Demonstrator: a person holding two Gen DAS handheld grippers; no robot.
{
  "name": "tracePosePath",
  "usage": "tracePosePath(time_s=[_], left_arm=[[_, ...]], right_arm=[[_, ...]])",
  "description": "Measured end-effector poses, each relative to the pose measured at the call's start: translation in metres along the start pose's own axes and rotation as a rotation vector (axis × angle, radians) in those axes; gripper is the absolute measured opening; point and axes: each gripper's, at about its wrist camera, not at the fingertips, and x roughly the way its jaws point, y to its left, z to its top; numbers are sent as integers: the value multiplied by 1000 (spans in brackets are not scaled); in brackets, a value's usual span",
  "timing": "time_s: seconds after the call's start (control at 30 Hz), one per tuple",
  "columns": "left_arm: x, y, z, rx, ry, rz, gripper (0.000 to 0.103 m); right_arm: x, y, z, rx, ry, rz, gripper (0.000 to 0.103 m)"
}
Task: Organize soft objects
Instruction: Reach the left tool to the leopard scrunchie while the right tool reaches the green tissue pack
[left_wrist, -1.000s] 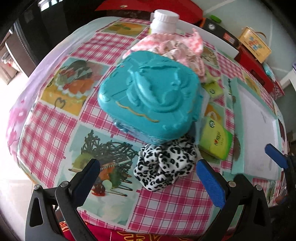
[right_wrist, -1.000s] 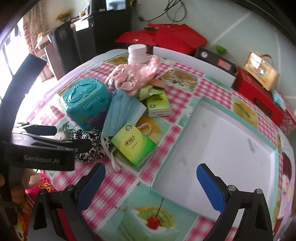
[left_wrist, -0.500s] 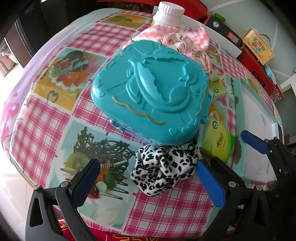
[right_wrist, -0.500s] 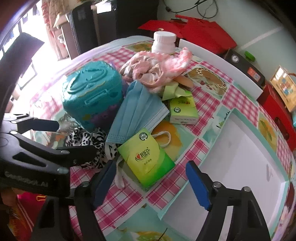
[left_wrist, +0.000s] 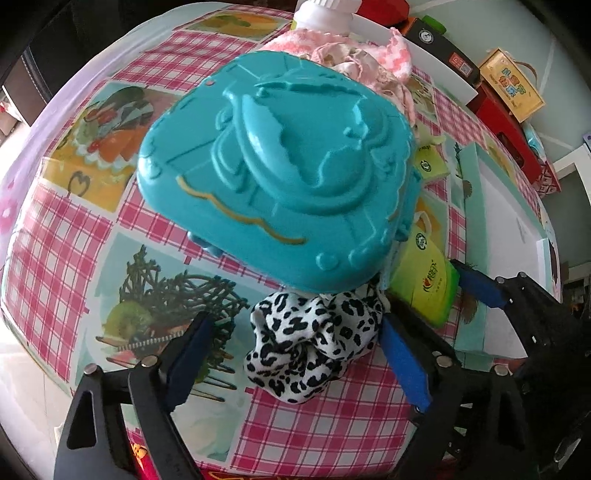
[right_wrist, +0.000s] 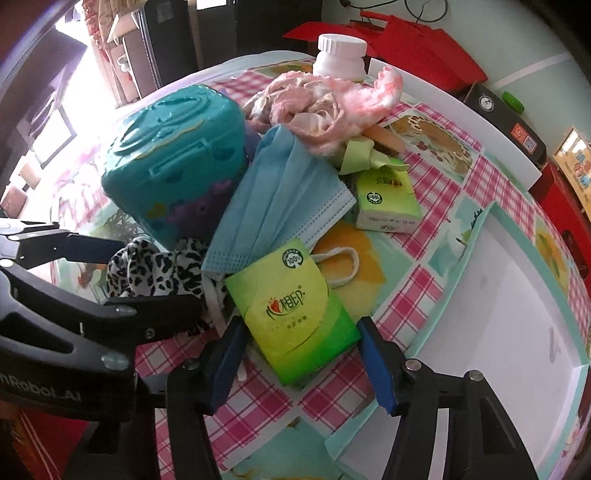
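Observation:
A black-and-white leopard scrunchie (left_wrist: 314, 339) lies on the checked tablecloth, against the front of a teal plastic case (left_wrist: 280, 177). My left gripper (left_wrist: 295, 360) points down over the scrunchie, which sits between the closing jaws; the pads stand just off its sides. A green tissue pack (right_wrist: 291, 310) lies flat between the fingers of my right gripper (right_wrist: 301, 360). Those jaws are closing too, with the blue pads close to the pack's edges and no visible squeeze. A blue face mask (right_wrist: 280, 206) leans on the case and overlaps the pack.
A pink cloth heap (right_wrist: 325, 107) and a white bottle (right_wrist: 340, 55) sit behind the case. A second tissue pack (right_wrist: 388, 203) lies beyond the mask. A white tray with a teal rim (right_wrist: 458, 258) fills the right side. Red boxes stand past the table's far edge.
Both grippers have come down and nearer to the table. The left jaws have narrowed around the scrunchie. The right gripper has moved left onto the green pack, its jaws narrowing.

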Motion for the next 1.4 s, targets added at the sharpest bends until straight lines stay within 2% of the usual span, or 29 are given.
tracePosePath(time_s=[0.23, 0.33, 0.7, 0.87, 1.1, 1.4], left_arm=[[3, -13, -3, 30, -2, 2, 76], [7, -20, -3, 39, -6, -13, 67], [11, -22, 2, 18, -14, -36, 63], [6, -17, -2, 20, -15, -37, 60], [3, -16, -4, 13, -13, -55, 48], [0, -15, -7, 13, -20, -63, 34]], right_arm=[[-1, 2, -3, 30, -12, -6, 64], [-4, 2, -6, 59, -19, 2, 63], [-9, -14, -11, 186, -53, 30, 62], [-9, -17, -13, 195, -63, 31, 61], [-8, -6, -17, 145, -51, -9, 61], [-9, -7, -18, 142, -57, 6, 61]])
